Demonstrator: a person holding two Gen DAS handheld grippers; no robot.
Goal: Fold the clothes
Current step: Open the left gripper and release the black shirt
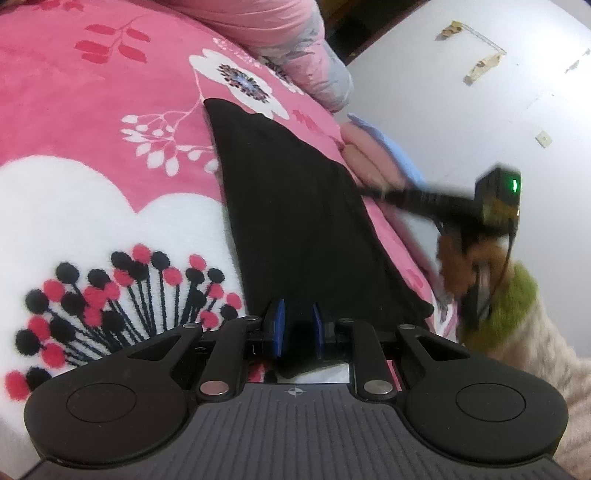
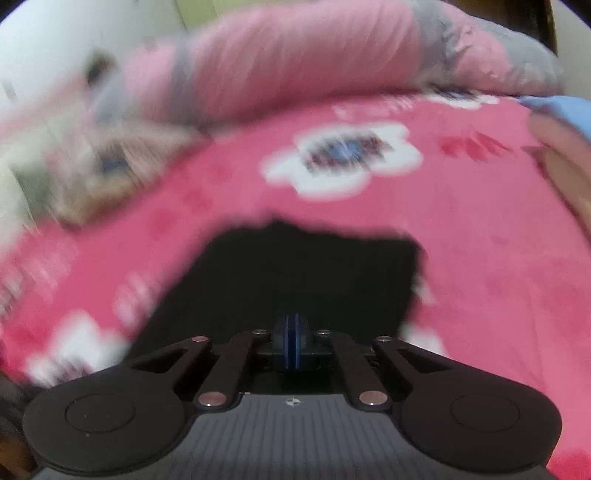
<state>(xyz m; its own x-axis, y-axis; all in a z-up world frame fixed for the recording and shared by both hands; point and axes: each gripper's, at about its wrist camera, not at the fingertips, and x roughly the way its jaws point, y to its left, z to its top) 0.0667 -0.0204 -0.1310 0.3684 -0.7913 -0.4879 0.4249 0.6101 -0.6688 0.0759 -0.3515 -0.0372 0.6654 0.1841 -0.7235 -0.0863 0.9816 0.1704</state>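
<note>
Black garment [image 1: 295, 221], a long dark cloth, lies stretched on the pink flowered blanket [image 1: 92, 92], running forward from the left tongs [image 1: 298, 328] toward a white flower print. The left tongs' blue pads stand apart, one on each side of the cloth's near end, gripping nothing. In the right wrist view the right tongs [image 2: 291, 345] have their pads pressed together with the black cloth directly ahead of and under them; they seem clamped on its edge, though the blur leaves this unsure. Seen from the left tongs, the right tool meets the garment's right border, off to the right and ahead. Beyond lie a pink-and-grey quilt [image 1: 280, 33] and a pale wall [image 1: 461, 110]. The risk, as I judge it: with only one side pinched and the right tool moving fast, the cloth could drag askew, bunch, or slip free.
</note>
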